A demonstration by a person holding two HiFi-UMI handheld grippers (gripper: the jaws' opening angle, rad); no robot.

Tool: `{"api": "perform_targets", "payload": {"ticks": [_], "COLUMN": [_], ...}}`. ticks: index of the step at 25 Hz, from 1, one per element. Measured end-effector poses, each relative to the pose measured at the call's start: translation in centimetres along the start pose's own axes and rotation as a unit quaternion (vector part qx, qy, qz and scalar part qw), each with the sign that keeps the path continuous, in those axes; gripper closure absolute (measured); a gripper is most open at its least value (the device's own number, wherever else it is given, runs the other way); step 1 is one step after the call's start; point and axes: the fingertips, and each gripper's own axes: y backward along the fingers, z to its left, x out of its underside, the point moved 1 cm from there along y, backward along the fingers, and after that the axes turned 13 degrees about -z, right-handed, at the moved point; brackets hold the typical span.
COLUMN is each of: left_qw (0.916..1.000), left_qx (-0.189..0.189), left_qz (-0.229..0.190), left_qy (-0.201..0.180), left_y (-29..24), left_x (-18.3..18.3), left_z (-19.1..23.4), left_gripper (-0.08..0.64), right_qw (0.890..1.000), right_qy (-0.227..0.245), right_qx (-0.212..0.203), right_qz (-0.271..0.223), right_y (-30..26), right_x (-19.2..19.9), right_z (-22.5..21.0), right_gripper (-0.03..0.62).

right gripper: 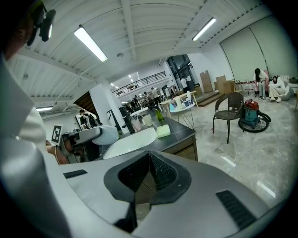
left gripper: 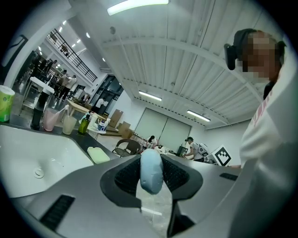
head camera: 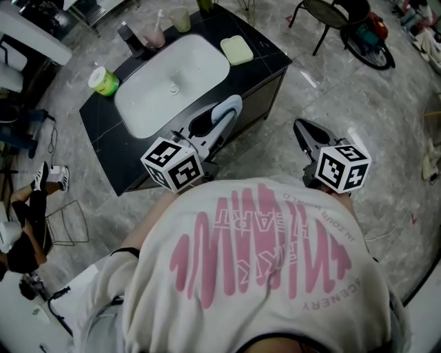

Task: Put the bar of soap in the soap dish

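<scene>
Soap (left gripper: 151, 169) sits clamped in left gripper (head camera: 224, 114), right gripper (right gripper: 148, 167) pinched together empty, carry step looks underway; next, reach far right to the dish (head camera: 237, 49).

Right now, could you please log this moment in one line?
left gripper: shut on bar of soap | right gripper: shut, empty | soap dish: on counter

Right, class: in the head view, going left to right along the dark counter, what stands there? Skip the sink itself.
green container → pink cup → pale green cup → soap dish
</scene>
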Motion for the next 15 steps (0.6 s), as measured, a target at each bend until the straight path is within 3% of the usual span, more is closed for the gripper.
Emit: {"api": "perform_targets", "payload": {"ticks": [15], "left_qw": [0.9998], "left_qx": [-0.018], "left_qz": [-0.006], "left_qy": [0.007], "left_y": [-2.2], "left_x": [0.6], "left_z": [1.8], "left_gripper": [0.431], "right_qw": [1.0], "right_qy": [0.005], "right_qx": [-0.016], "right_qz": [0.017], "right_y": [-2.6], "right_x": [-0.7], "right_z": [-1.5], "right_gripper": [0.575]}}
